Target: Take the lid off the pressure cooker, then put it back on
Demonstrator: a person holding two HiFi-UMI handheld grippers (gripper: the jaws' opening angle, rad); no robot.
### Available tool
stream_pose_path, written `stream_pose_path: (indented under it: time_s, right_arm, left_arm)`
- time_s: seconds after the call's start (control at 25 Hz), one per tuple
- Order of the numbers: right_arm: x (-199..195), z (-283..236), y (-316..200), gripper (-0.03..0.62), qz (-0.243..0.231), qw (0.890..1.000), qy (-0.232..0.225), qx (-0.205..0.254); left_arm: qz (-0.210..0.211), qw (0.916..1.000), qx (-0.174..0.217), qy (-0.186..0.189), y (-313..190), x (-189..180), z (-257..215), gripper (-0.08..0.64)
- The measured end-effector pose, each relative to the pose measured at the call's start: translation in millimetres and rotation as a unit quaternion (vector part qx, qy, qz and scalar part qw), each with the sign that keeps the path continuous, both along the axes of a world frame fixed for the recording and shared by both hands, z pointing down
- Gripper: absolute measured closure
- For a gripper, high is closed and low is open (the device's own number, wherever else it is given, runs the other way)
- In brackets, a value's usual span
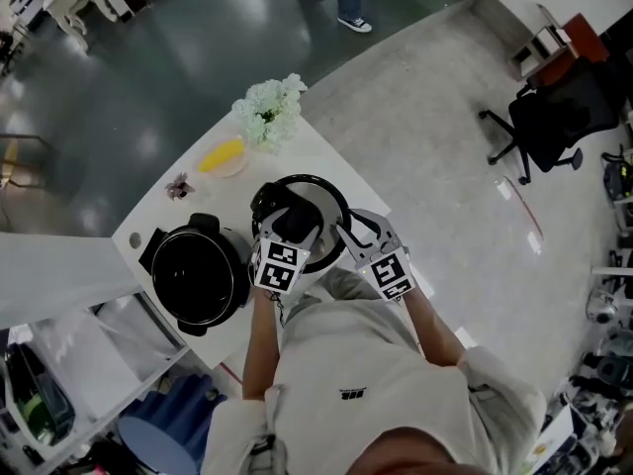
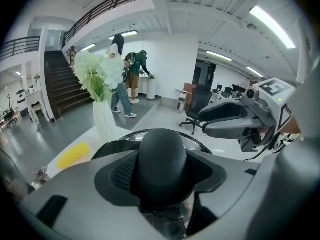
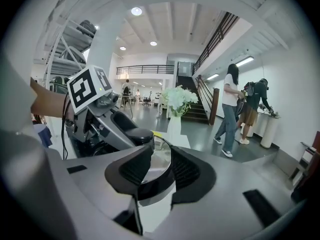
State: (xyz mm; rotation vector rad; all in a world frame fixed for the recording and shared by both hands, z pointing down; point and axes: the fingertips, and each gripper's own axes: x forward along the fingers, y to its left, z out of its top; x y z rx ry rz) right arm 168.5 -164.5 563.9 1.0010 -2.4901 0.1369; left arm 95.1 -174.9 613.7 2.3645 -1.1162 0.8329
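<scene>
Left gripper (image 2: 162, 176) jaws clamp the knob (image 2: 162, 151) of the glass lid (image 1: 324, 198); right gripper (image 3: 156, 171) jaws pinch its rim, steadying it beside the pressure cooker (image 1: 198, 277).

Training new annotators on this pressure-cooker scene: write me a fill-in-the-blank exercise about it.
The left hand-held gripper clamps the lid's black ____. The right hand-held gripper holds the lid's ____. The cooker pot stands with ____ lid on it. The vase beyond holds white ____.
Missing: knob; rim; no; flowers.

Glossy metal lid (image 3: 159, 158), matt knob (image 2: 162, 156).
</scene>
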Motion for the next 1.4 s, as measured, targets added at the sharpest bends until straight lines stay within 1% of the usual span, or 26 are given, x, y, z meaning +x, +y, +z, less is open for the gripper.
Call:
stream_pose_path:
  time_s: [0.2, 0.32, 0.6, 0.84, 1.0, 1.12, 1.24, 1.32, 1.4]
  right_arm:
    - [2, 33, -2, 0.465, -0.005, 1.000, 0.009, -0.018]
    - [3, 51, -2, 0.465, -0.008, 0.999, 0.016, -0.027]
    - [3, 86, -2, 0.465, -0.011, 0.999, 0.029, -0.041]
    - [7, 107, 3, 0.465, -0.006, 0.998, 0.036, -0.053]
    - [8, 114, 6, 0.465, -0.004, 0.998, 0.039, -0.057]
    - [8, 116, 8, 0.465, -0.001, 0.997, 0.040, -0.059]
    - [7, 119, 9, 0.465, -0.003, 0.998, 0.039, -0.057]
    - [7, 119, 9, 0.465, -0.001, 0.998, 0.039, -0.056]
    - [7, 115, 10, 0.465, 0.003, 0.998, 0.039, -0.057]
  left_arm:
    - [-0.032, 0.9995, -0.003, 0.003, -2, -2, 30, 0.273]
    - [-0.045, 0.9990, -0.006, 0.000, -2, -1, 47, 0.273]
    - [-0.051, 0.9985, -0.014, -0.015, -1, 0, 87, 0.273]
    - [-0.055, 0.9981, -0.018, -0.022, -1, 1, 108, 0.273]
    - [-0.056, 0.9980, -0.018, -0.025, -2, 2, 117, 0.273]
    - [-0.049, 0.9981, -0.016, -0.034, -1, 4, 122, 0.273]
    - [-0.039, 0.9983, -0.010, -0.043, 0, 5, 126, 0.272]
    - [-0.039, 0.9982, -0.004, -0.045, 0, 5, 126, 0.272]
    - [-0.041, 0.9976, 0.004, -0.056, 0, 4, 124, 0.267]
